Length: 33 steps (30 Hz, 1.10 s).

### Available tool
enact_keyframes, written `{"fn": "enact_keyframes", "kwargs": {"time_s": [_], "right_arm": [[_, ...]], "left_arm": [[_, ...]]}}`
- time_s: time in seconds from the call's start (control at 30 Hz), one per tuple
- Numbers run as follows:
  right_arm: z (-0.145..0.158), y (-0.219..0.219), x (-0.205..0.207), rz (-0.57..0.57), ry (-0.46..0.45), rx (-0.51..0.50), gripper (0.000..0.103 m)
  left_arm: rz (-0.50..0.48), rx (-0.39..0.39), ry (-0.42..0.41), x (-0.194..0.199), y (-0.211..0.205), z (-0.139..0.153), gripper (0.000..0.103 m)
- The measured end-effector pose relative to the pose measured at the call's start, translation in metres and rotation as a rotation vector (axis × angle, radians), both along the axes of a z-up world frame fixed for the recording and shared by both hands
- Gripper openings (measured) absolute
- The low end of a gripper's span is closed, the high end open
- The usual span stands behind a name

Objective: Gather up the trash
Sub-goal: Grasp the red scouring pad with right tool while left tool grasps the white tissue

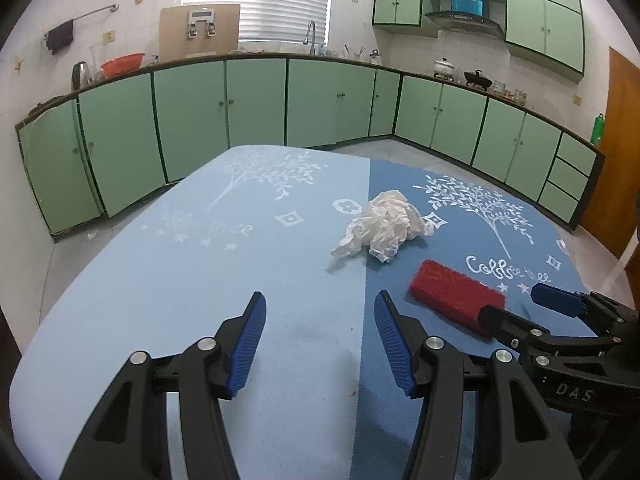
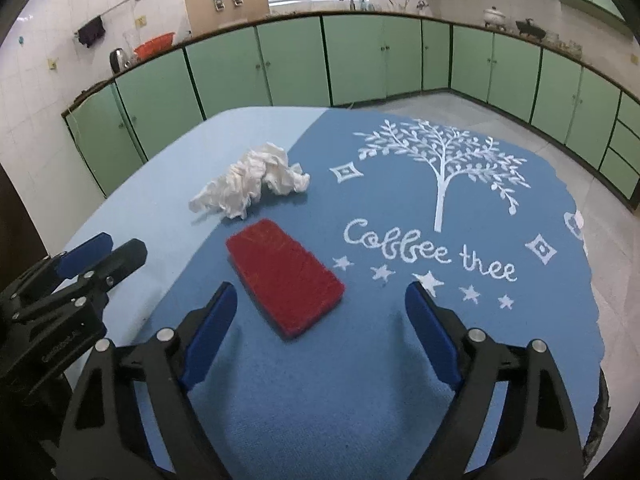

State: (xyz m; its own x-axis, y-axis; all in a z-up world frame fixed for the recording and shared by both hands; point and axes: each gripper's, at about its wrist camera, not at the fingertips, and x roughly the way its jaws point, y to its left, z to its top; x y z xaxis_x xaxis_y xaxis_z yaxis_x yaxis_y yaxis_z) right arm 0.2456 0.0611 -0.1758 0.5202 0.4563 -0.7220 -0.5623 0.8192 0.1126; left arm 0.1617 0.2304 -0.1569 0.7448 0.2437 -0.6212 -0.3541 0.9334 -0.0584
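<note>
A crumpled white tissue (image 1: 386, 226) (image 2: 252, 182) lies near the middle of the table, on the seam between the light blue and dark blue halves of the cloth. A flat red sponge (image 1: 456, 294) (image 2: 286, 276) lies on the dark blue half, nearer to me than the tissue. My left gripper (image 1: 320, 312) hovers open above the cloth, short of the tissue, with nothing between its fingers. My right gripper (image 2: 320, 300) stands open just behind the red sponge, whose near end lies between the fingertips without touching them. Each gripper shows at the edge of the other's view.
The table (image 1: 160, 280) carries a two-tone blue cloth printed with white trees and the words "Coffee tree" (image 2: 428, 250). Green cabinets (image 1: 256, 100) and a worktop with a sink, pots and a red bowl line the walls behind. A wooden door (image 1: 616, 152) stands at the right.
</note>
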Motion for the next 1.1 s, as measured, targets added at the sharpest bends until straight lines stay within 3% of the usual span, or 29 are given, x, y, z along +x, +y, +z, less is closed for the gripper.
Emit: {"fn": "enact_keyframes", "kwargs": {"time_s": [0.43,0.63,0.7,0.9,1.1], "right_arm": [[-0.005,0.011,0.004,0.0,0.022,-0.045,0.08],[-0.009,0.022,0.006,0.026,0.044,-0.066,0.066],[-0.008,0.025,0.006,0.043,0.047,-0.064,0.055],[-0.007,0.023,0.005,0.051,0.047,-0.043,0.051],[0.003,0.006,0.007,-0.034,0.013,0.014,0.05]], "left_arm": [[0.003,-0.01,-0.002,0.002,0.002,0.0,0.056],[0.01,-0.031,-0.001,0.002,0.007,-0.001,0.056],[0.011,-0.035,0.0,0.002,0.008,-0.002,0.056],[0.011,-0.04,0.002,0.003,0.009,-0.003,0.056],[0.004,-0.04,-0.001,0.007,0.007,-0.002,0.056]]}}
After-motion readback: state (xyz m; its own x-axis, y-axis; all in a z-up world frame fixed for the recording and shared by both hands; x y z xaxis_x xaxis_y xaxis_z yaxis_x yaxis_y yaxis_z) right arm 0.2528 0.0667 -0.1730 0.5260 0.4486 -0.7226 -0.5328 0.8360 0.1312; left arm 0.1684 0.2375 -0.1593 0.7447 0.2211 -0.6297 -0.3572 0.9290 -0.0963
